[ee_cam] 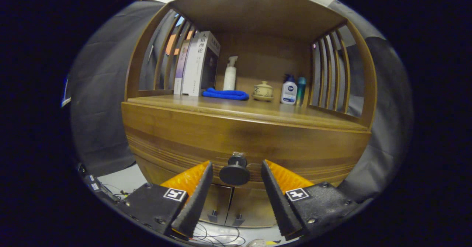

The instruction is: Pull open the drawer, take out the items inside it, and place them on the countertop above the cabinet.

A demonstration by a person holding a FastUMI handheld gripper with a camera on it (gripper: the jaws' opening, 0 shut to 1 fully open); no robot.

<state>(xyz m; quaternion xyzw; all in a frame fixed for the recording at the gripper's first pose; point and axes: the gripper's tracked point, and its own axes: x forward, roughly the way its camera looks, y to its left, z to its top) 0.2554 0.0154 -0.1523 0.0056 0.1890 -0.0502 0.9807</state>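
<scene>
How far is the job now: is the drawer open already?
Nothing is done yet: the drawer looks closed. In hand: the open tongs have its knob between the fingers, not pressing it. Left: pull, take items out, set them on the countertop.

Brown wooden cabinet (206, 132), black knob (235, 172), blue cloth (225, 94)

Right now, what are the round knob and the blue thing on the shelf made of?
The knob, between the open gripper fingers, looks like dark matte plastic or painted wood; it's smooth with no shine. The blue thing looks like soft folded cloth, with rounded, floppy edges. The drawer front looks like varnished wood, with grain lines.
</scene>
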